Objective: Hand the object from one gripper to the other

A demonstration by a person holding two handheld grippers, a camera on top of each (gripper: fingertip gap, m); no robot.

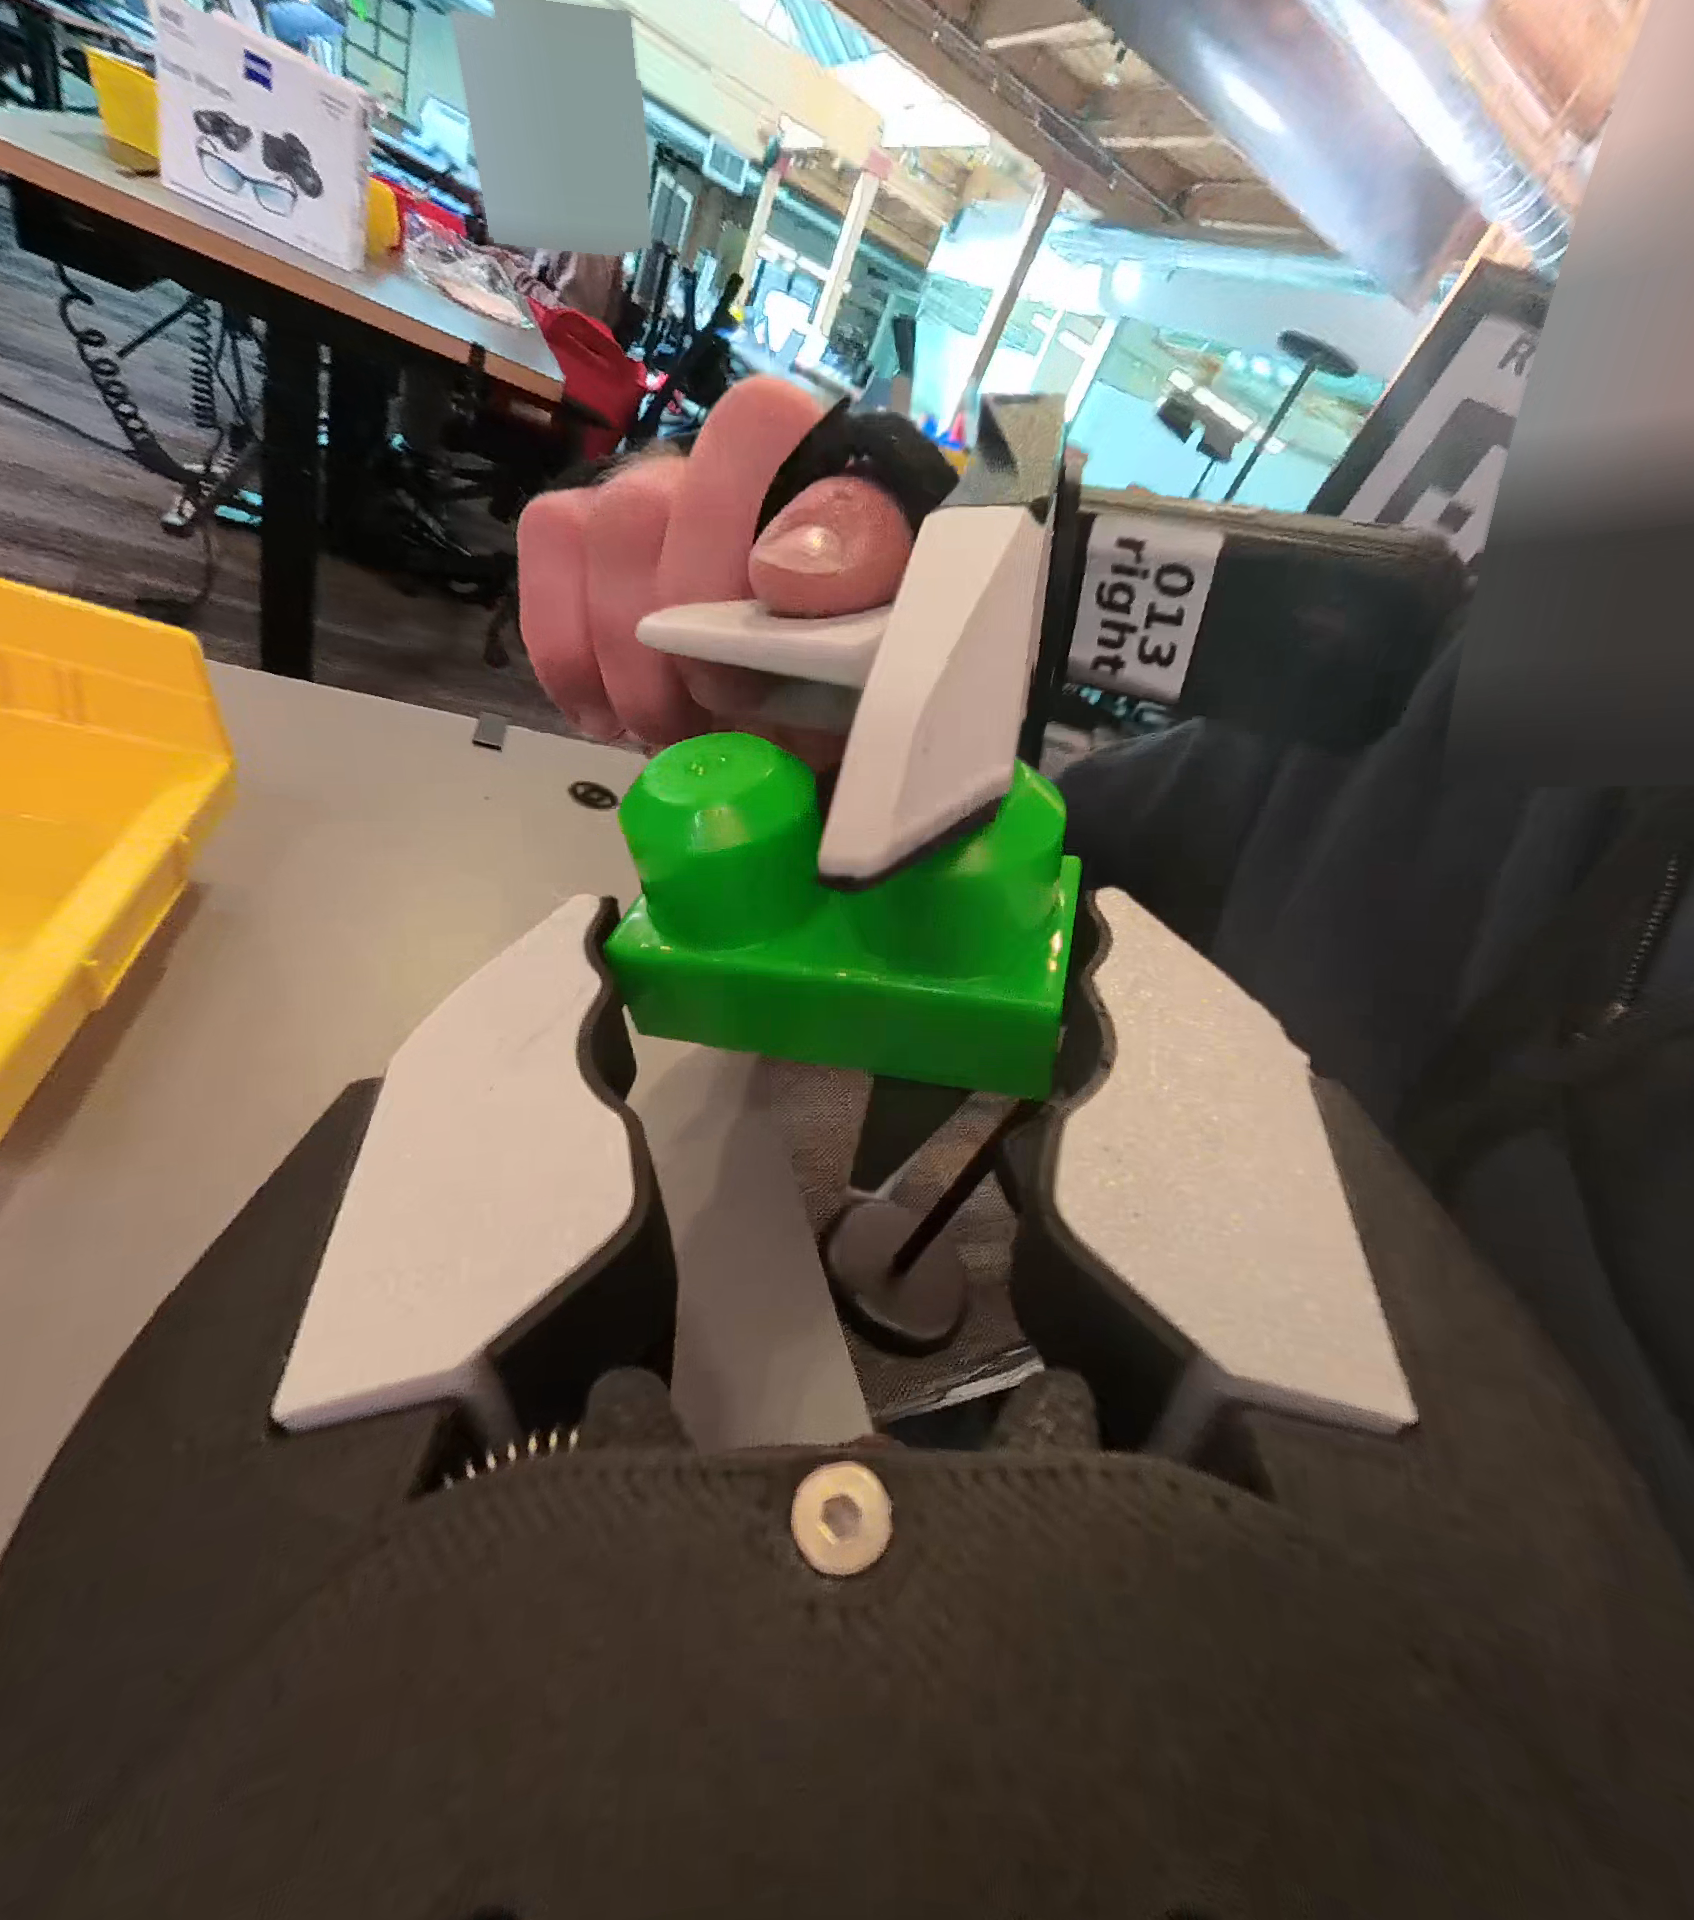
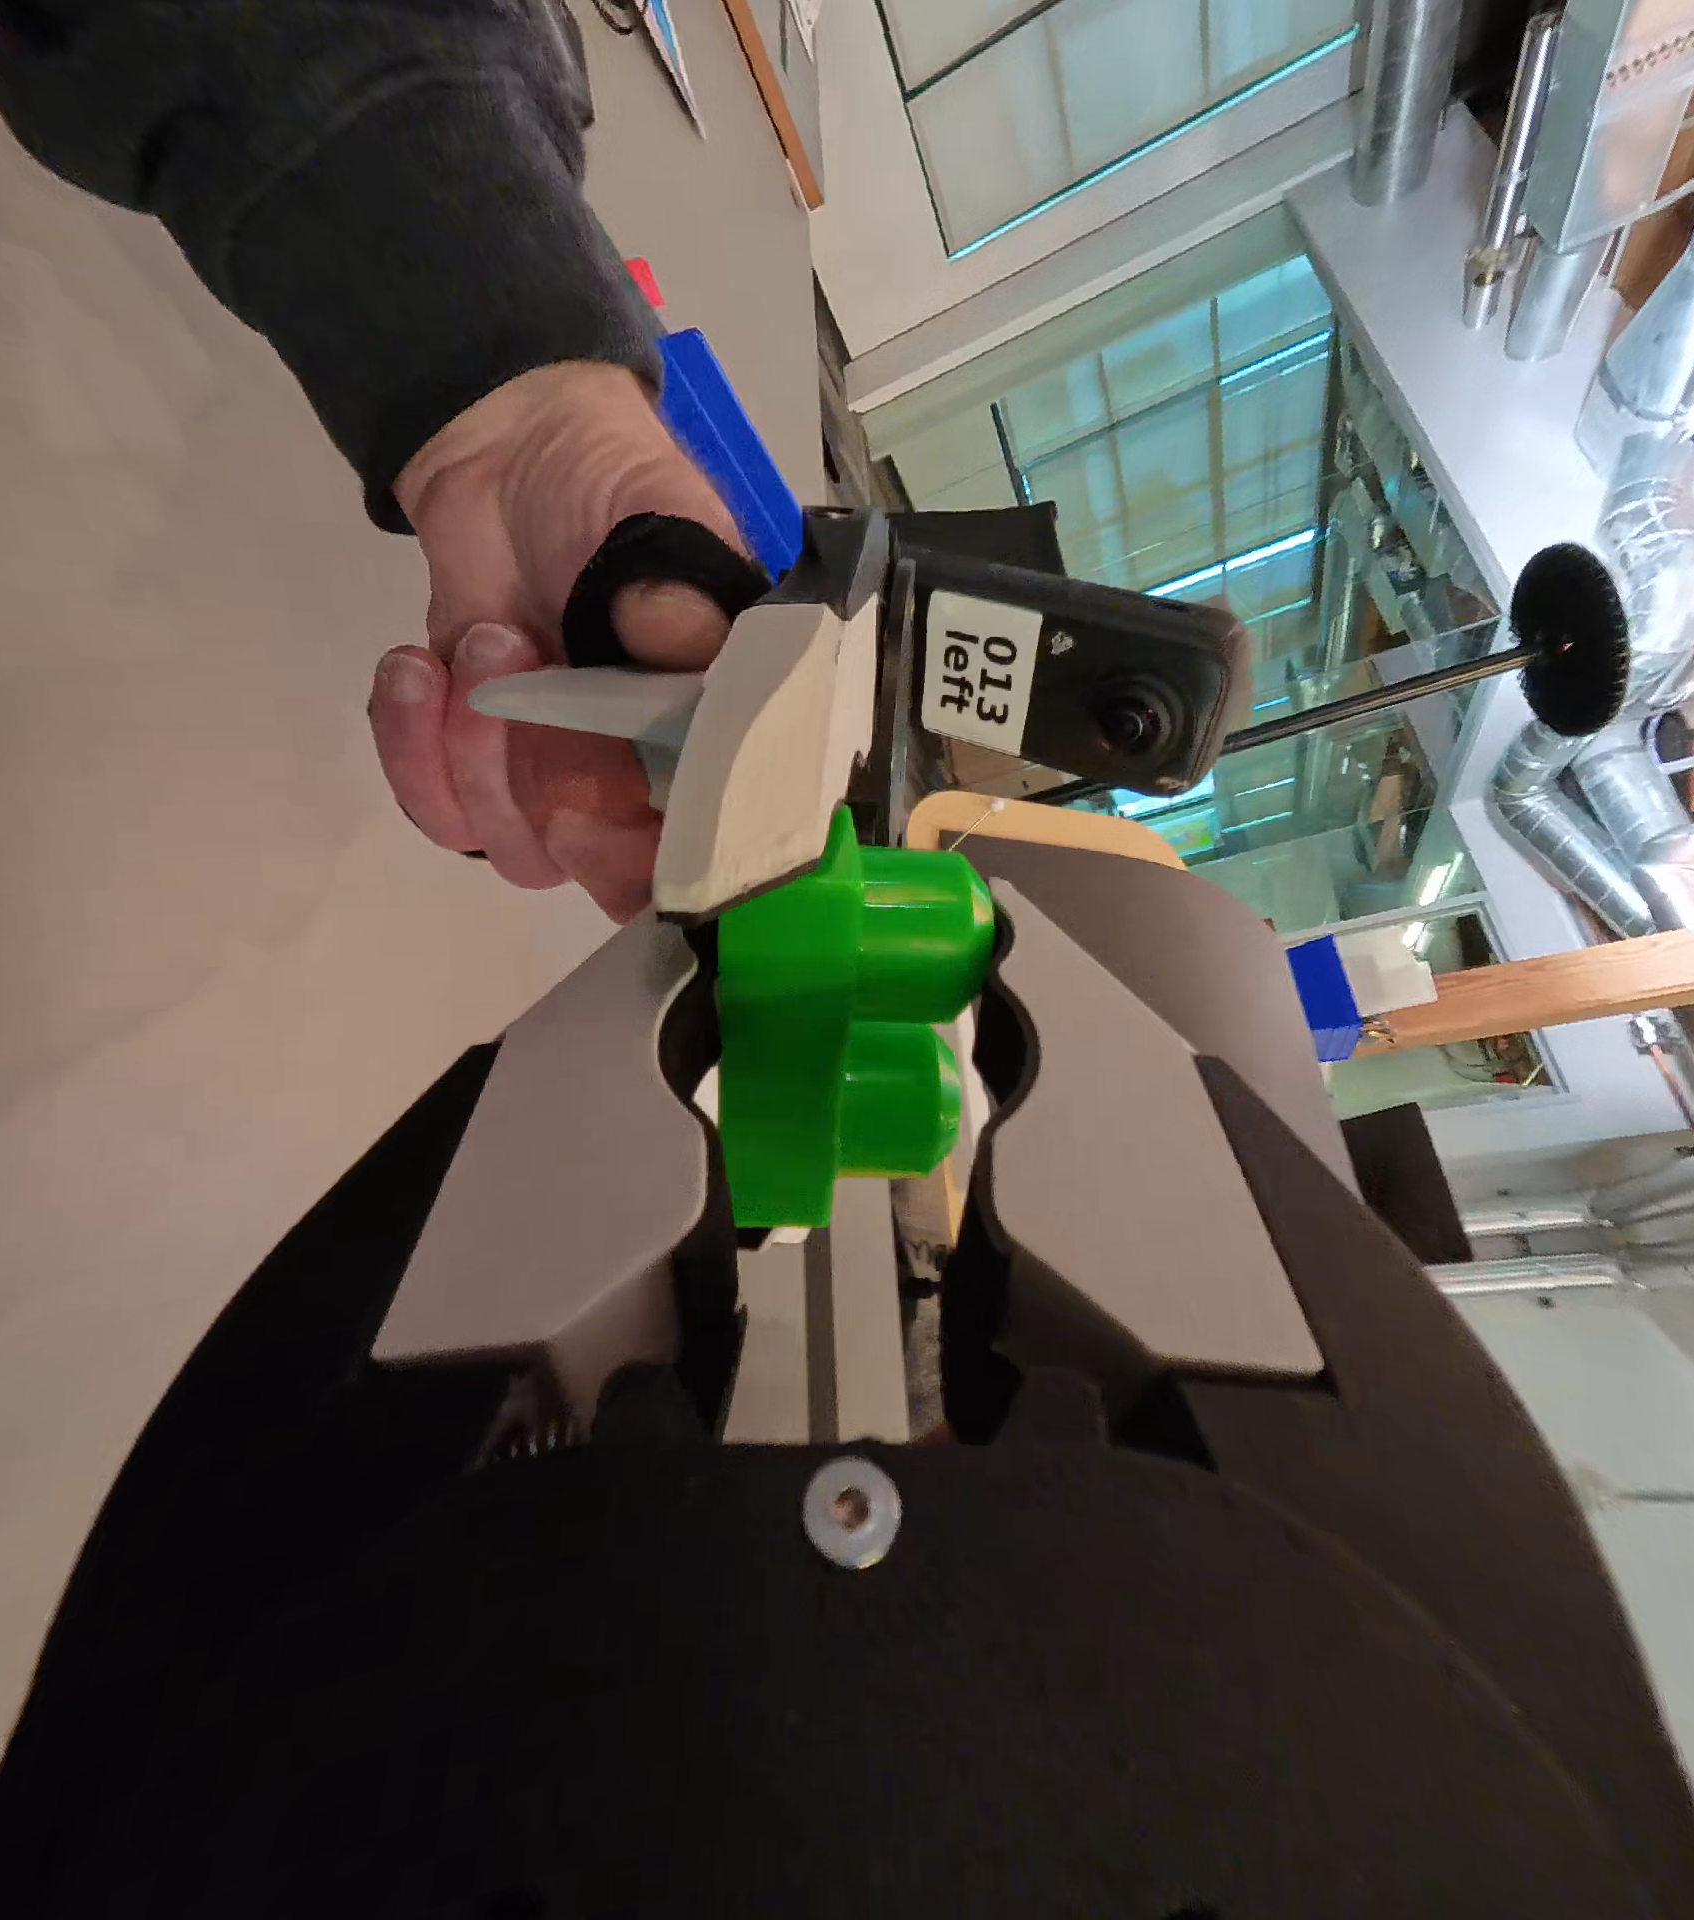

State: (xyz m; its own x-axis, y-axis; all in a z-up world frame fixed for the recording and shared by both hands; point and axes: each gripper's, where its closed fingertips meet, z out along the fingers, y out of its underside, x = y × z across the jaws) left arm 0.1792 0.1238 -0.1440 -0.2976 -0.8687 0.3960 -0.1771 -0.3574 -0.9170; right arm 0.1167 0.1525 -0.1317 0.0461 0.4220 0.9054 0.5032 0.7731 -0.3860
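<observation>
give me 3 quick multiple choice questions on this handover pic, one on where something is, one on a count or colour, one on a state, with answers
1. Where is the yellow bin in the left wrist view?
A. left of the brick
B. right of the brick
C. on top of the brick

2. How many studs does the green brick have?
A. one
B. two
C. four

3. What are the left tongs doing?
A. hanging open and empty
B. closed on the brick's ends
C. resting in the bin

Answers:
1. A, it sits on the table at the left edge.
2. B, two round studs show.
3. B, both fingers press its ends, while the right tongs span its base and studs.
</observation>
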